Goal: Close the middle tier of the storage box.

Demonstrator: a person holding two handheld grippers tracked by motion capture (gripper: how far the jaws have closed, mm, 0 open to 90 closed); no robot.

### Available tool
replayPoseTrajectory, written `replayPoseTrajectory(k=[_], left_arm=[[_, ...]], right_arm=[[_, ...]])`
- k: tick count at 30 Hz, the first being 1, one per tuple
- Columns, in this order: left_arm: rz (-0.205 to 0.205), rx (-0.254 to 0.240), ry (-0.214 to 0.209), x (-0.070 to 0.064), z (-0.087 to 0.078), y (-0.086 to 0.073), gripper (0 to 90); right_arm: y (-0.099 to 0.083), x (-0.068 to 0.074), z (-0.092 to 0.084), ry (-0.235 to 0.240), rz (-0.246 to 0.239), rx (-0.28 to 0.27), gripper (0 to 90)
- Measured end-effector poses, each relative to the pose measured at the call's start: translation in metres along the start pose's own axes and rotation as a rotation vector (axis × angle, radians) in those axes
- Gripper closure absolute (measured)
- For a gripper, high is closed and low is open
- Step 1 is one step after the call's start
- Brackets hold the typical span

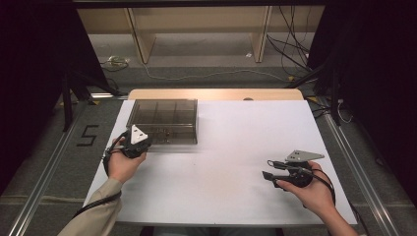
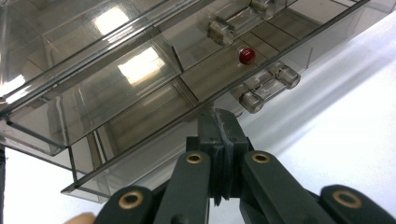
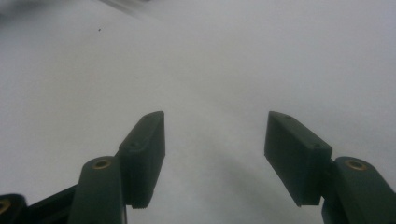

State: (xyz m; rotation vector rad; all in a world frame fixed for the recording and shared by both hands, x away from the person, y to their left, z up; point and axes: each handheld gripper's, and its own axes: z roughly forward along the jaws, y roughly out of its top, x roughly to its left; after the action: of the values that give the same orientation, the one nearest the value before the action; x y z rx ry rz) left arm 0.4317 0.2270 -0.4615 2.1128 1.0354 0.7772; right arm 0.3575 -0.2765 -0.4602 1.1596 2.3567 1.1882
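The clear compartment box [image 1: 164, 121] lies on the white surface [image 1: 231, 162], at its far left part, and its near left corner is at the left tongs [image 1: 142, 142]. In the left gripper view the two black jaws of these tongs are pressed together, and their tips touch the thin near edge of the box [image 2: 140, 107]; I cannot tell if a piece of the edge is between them or not. The person's left hand [image 1: 123, 164] holds these tongs, with the grey three-cornered plate [image 1: 138, 134] on top. Just beyond the tips, on the near wall of the box, two clear latches [image 2: 268, 86] stick out. Inside, one small red bead [image 2: 247, 55] rests in a compartment close to this wall. The box is smoky and transparent, with dividers that make several compartments.

The right tongs [image 1: 269, 168] are at the near right part of the surface, well apart from the box. Their jaws stand wide apart with nothing between them, above the bare white surface [image 3: 210, 60]. The right hand [image 1: 312, 191] holds them, and they point to the left.
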Motion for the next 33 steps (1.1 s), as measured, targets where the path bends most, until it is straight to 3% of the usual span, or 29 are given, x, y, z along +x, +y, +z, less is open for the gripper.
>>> replayPoseTrajectory(k=[33], left_arm=[[-0.008,0.003,0.001,0.0003,0.0084,0.0048,89.5]], right_arm=[[-0.0001,0.0000,-0.0004,0.001,0.001,-0.002,38.8]])
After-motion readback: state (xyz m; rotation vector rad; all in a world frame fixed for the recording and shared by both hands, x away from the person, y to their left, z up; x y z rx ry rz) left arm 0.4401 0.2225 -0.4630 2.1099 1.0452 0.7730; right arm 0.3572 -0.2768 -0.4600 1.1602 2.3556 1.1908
